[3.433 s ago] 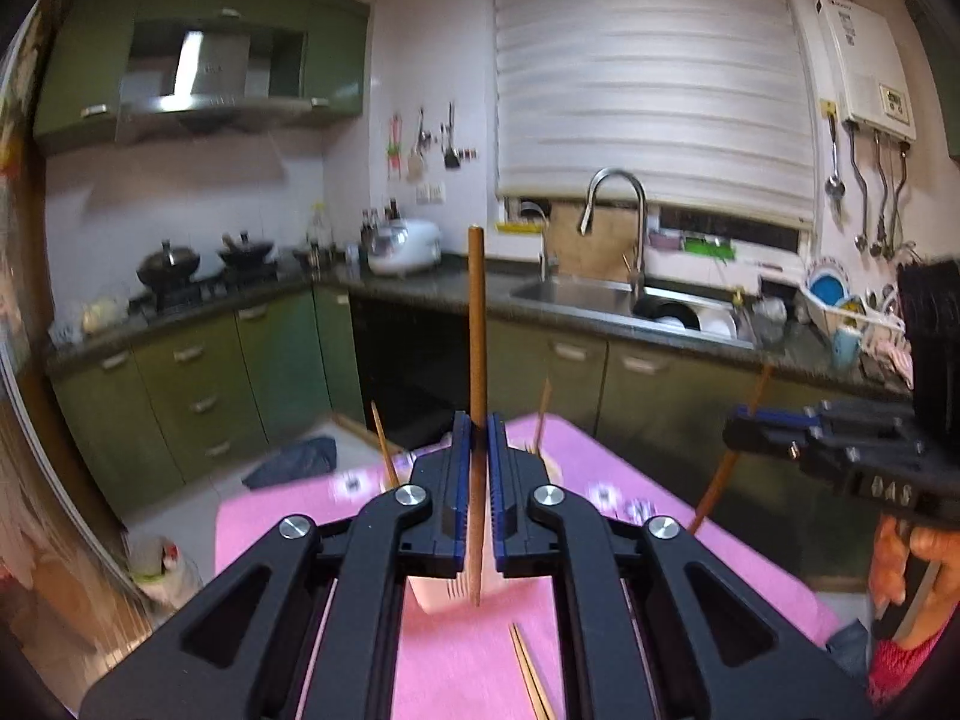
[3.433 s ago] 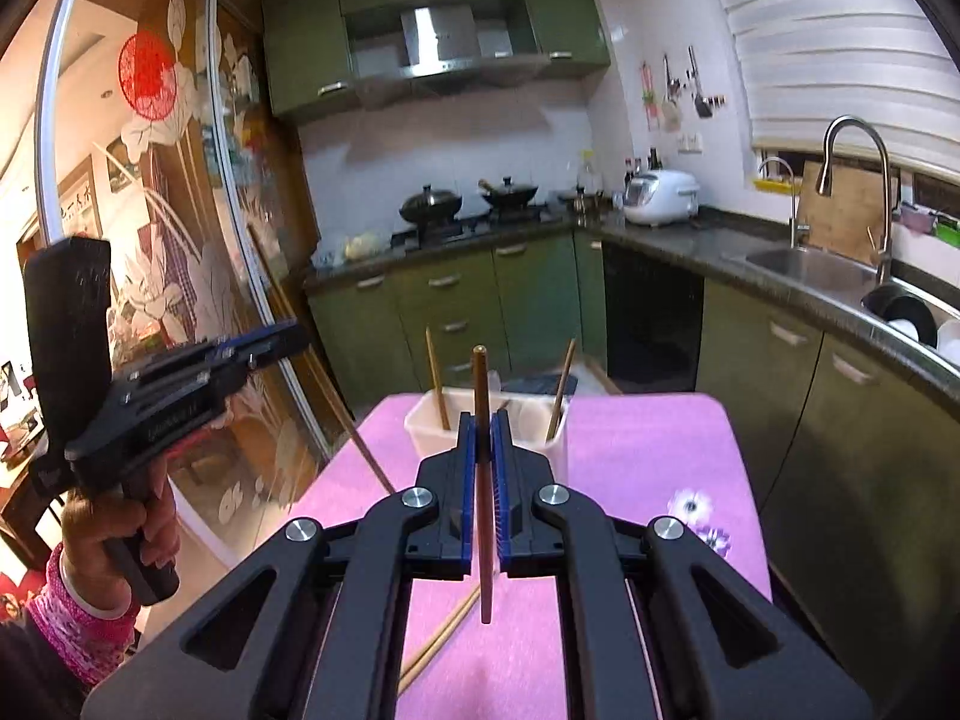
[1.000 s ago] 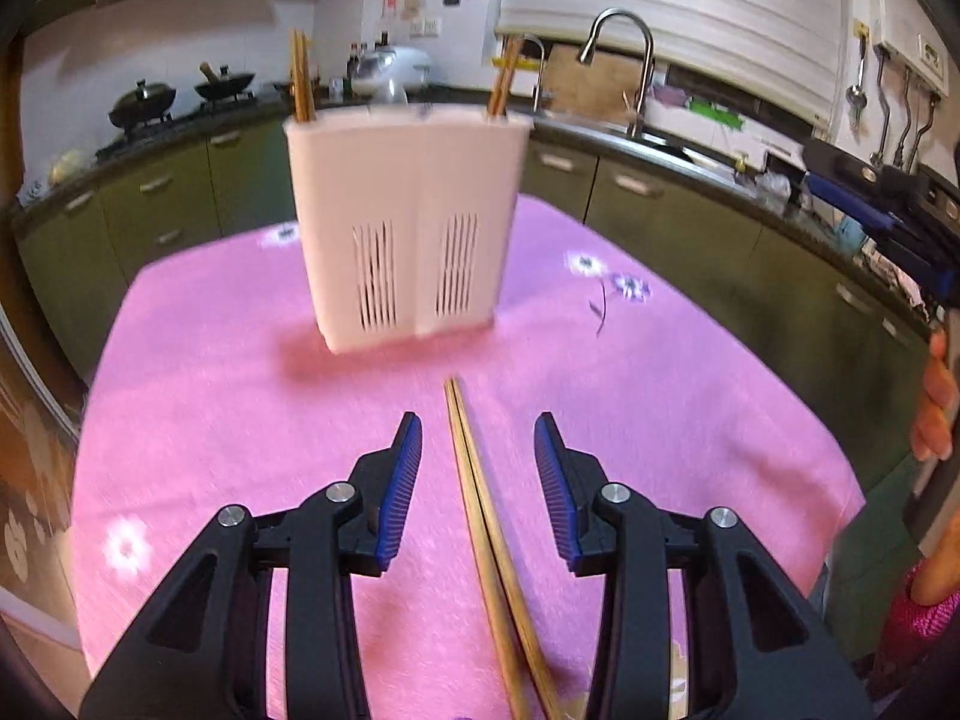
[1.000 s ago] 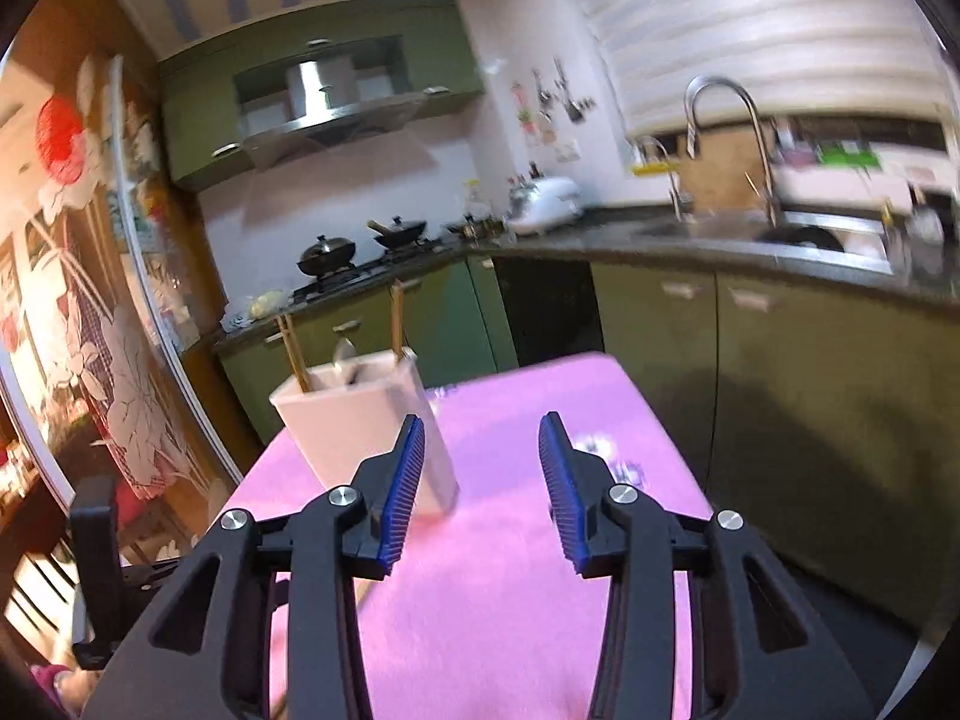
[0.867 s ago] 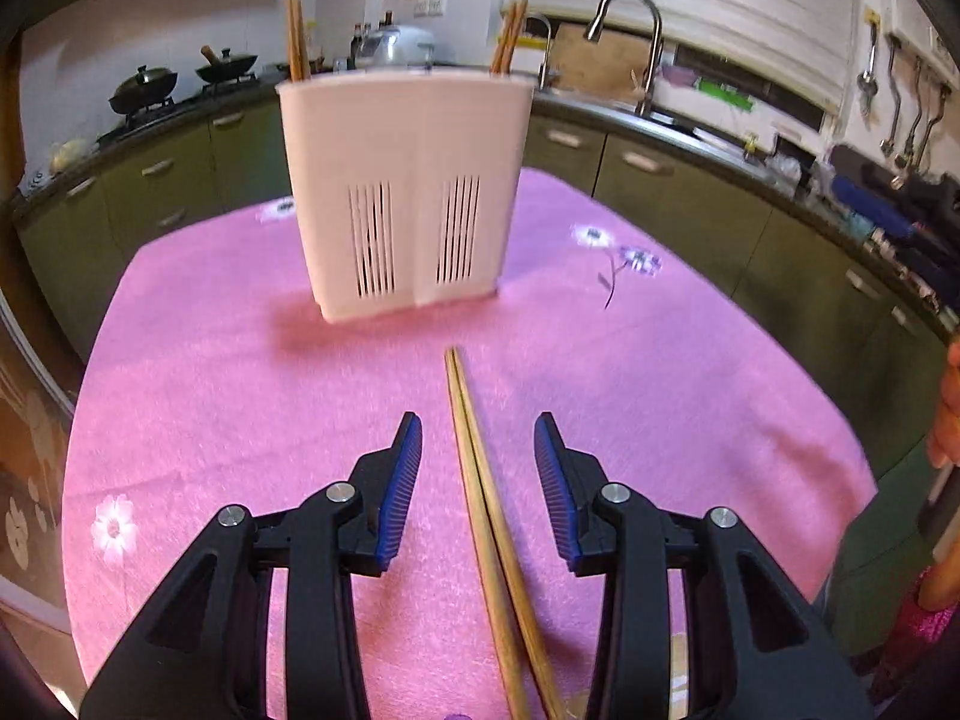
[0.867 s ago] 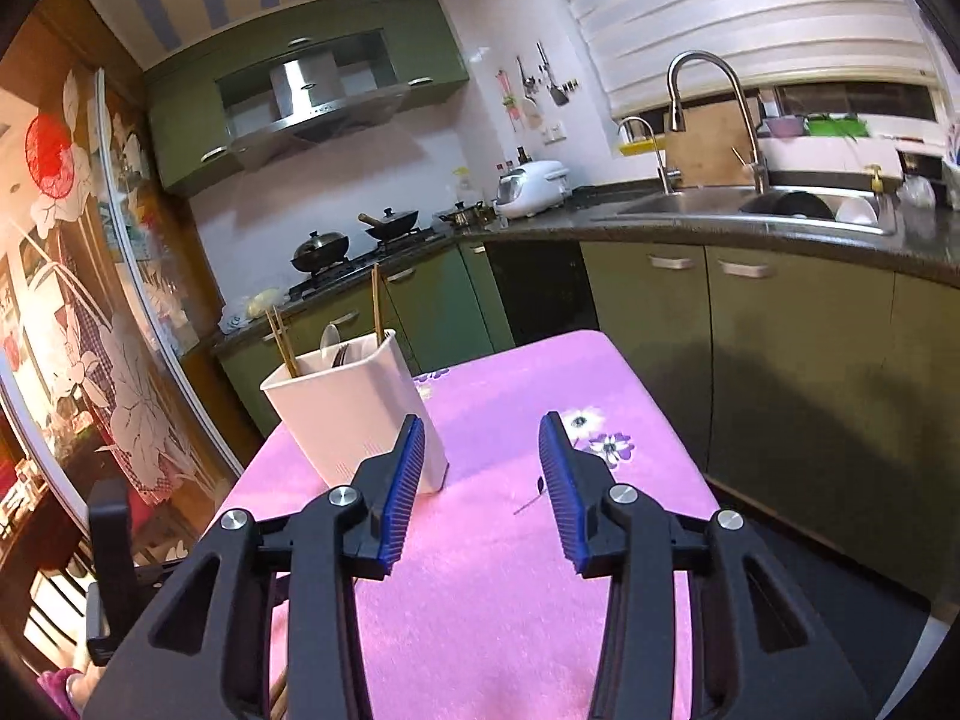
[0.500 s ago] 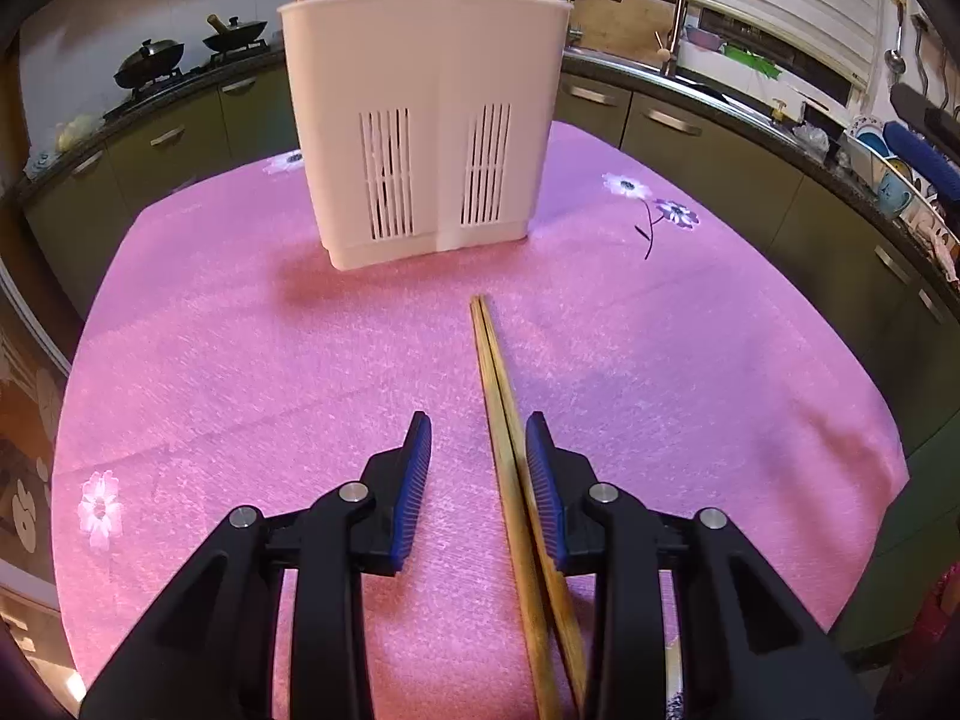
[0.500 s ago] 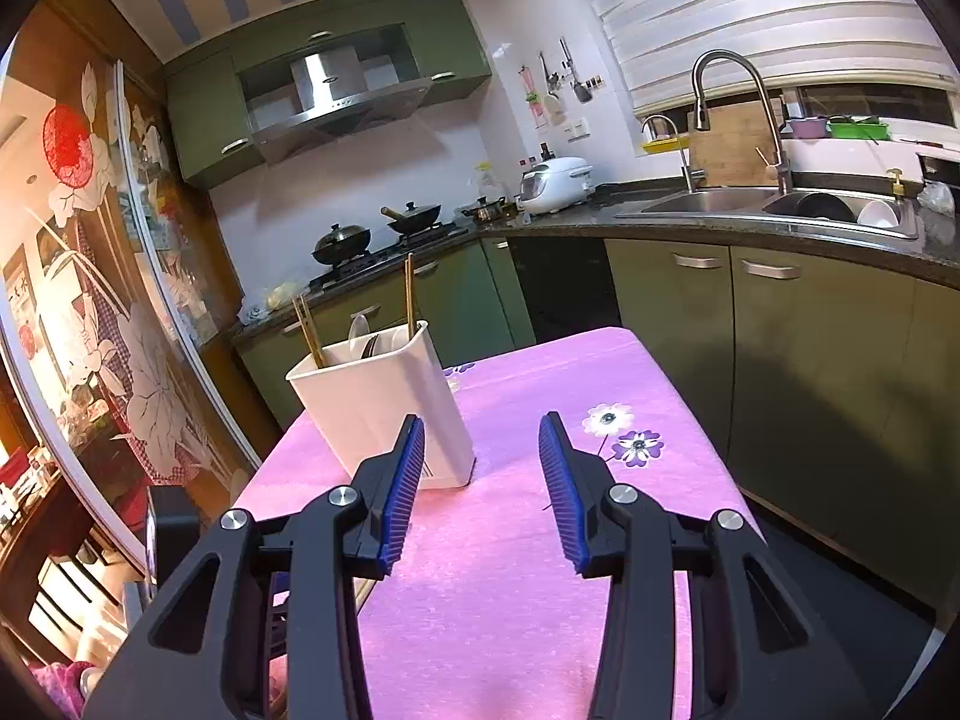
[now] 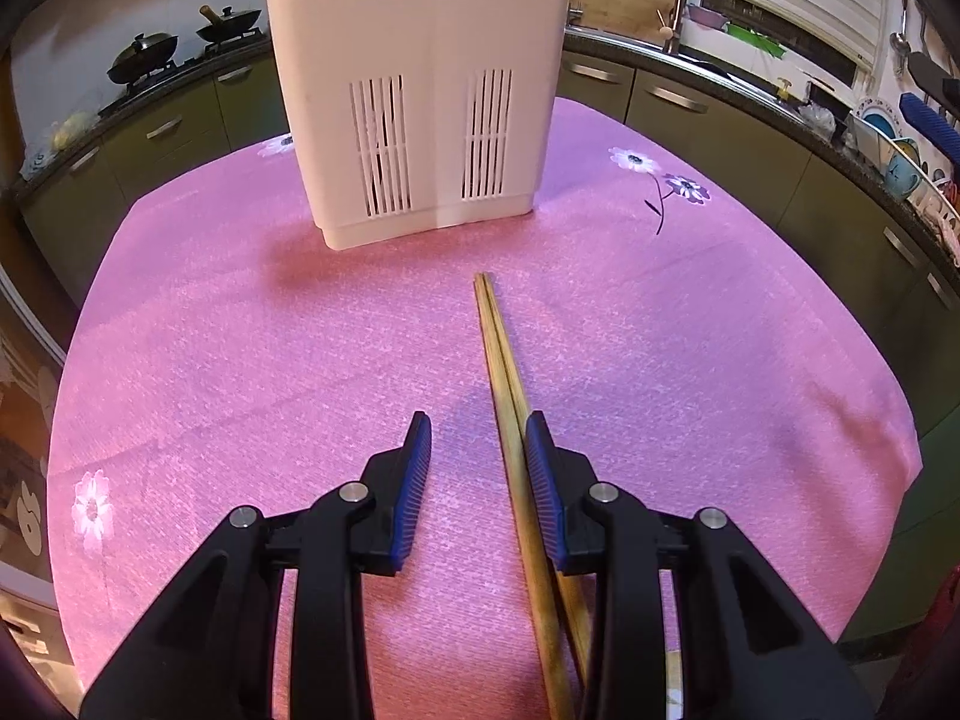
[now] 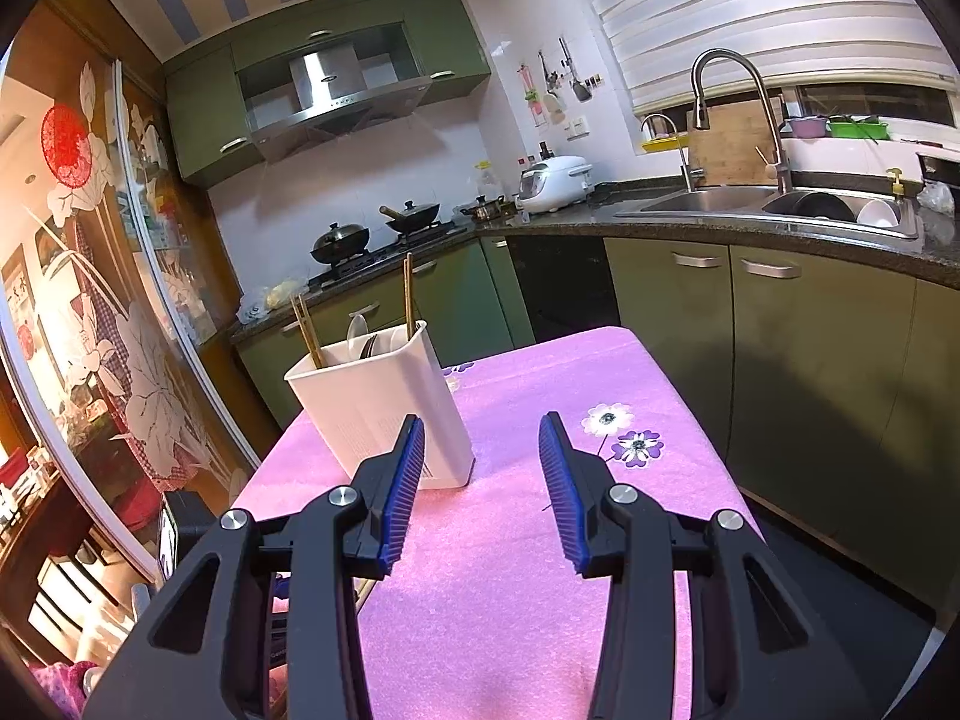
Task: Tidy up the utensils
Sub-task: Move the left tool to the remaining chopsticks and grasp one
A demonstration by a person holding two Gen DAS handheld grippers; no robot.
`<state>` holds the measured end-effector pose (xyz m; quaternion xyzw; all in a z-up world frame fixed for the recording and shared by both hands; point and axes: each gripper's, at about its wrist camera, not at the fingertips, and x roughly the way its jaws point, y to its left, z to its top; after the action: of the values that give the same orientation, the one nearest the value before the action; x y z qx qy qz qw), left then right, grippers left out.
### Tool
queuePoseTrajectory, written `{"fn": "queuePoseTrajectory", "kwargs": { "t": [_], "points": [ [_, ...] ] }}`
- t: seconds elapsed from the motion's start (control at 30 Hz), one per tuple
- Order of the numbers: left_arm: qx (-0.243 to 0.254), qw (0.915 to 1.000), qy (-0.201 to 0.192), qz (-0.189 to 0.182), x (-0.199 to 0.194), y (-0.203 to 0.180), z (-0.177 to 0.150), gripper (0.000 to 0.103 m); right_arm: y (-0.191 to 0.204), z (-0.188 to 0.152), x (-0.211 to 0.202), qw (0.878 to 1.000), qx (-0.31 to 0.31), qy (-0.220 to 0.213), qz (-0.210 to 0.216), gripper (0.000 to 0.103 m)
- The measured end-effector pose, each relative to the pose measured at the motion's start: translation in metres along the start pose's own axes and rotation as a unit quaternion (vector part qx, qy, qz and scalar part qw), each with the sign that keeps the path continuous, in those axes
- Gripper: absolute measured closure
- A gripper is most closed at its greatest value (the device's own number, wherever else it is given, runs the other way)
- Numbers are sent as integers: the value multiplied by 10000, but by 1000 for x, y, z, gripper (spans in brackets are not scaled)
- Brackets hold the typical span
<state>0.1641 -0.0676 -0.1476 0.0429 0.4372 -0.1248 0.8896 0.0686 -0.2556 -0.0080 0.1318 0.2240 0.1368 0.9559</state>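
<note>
The desk [image 9: 240, 312], under a pink flowered cloth, lies below both tongs. A white slotted plastic utensil holder [image 9: 414, 96] stands ahead of the left tongs [image 9: 478, 441], with chopsticks, a spoon and cutlery inside. Two long wooden chopsticks [image 9: 507, 396] lie between the parted left pads, against the right-hand pad. The right tongs [image 10: 480, 441] hang apart, empty. No legible writing anywhere.

Warm indoor light, sharp focus, heavy fisheye bending, dark vignetted corners.
</note>
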Motion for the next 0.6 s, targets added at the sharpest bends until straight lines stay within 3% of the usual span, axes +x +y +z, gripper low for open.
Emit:
{"fn": "queuePoseTrajectory", "kwargs": {
  "t": [0.6],
  "points": [
    [72,9999,32,-71,1,-4,0,71,-2,-4,6,9997,-24,65,-213,63]
  ]
}}
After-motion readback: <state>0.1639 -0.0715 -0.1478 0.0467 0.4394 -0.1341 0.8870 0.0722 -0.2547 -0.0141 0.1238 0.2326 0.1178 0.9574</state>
